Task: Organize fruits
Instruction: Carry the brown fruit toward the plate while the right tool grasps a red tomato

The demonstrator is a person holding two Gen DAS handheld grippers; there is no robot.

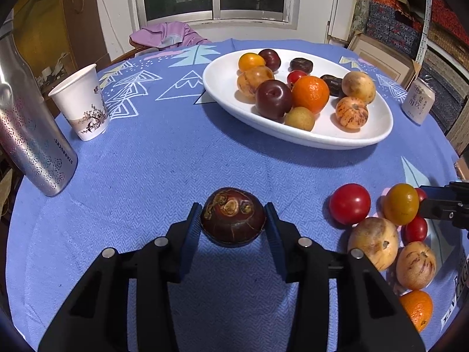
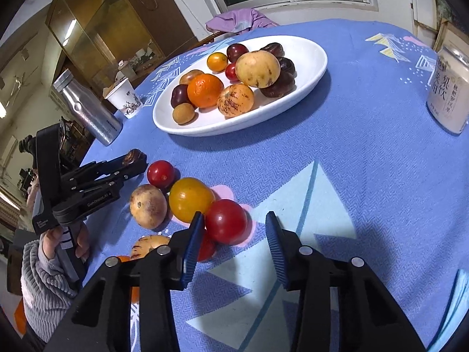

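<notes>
Dark brown fruit (image 1: 233,216) sits clamped between left tongs (image 1: 233,220).

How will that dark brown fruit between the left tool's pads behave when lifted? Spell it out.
The dark brown fruit looks round above and flat underneath, so it probably sits steady on the tablecloth but could roll if tipped. Its skin looks glossy, so it may slip between the left tool pads. It looks firm, likely holding shape under the squeeze.
</notes>
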